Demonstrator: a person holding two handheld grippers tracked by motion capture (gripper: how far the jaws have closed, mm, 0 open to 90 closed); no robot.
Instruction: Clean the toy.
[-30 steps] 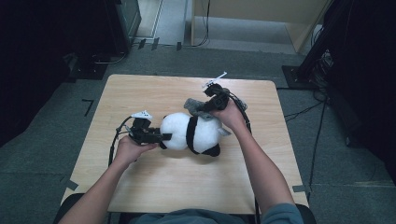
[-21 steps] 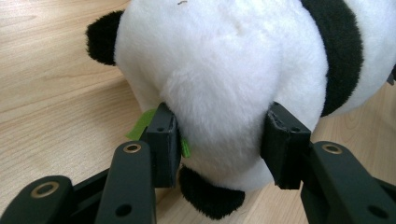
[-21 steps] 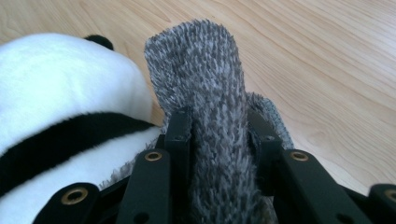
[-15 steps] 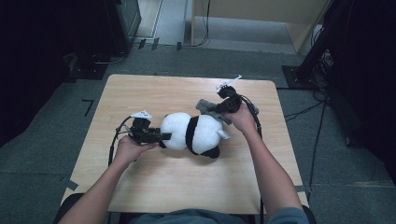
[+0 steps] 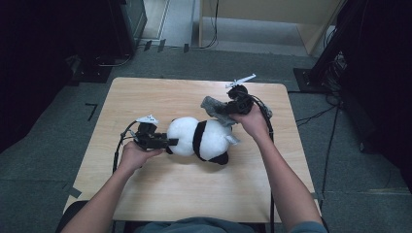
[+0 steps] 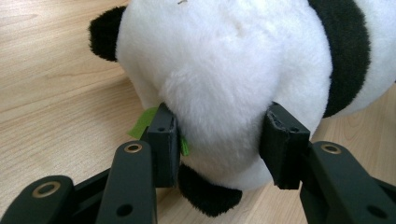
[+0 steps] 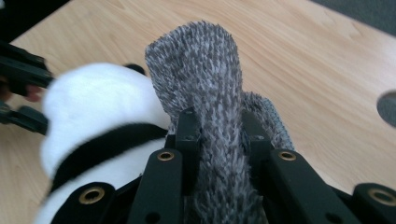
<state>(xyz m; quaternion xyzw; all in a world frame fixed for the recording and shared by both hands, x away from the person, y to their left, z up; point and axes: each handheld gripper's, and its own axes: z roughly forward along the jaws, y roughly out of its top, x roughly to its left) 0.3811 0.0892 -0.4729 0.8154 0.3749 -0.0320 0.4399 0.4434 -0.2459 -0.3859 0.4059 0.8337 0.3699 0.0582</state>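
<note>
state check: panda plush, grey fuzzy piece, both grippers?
panda plush: lying on its side on the table, pinched at one end.
grey fuzzy piece: clamped, lifted off the table above the panda.
left gripper: shut on the panda plush, pads pressed into the white fur.
right gripper: jaws have just been closing, shut on the grey fuzzy piece.

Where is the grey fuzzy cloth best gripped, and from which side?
Probably mid-length, across its narrow width, coming from the person's right: the grey cloth stands as a soft upright strip, thin enough to pinch, as the right gripper does now, beside the panda.
</note>
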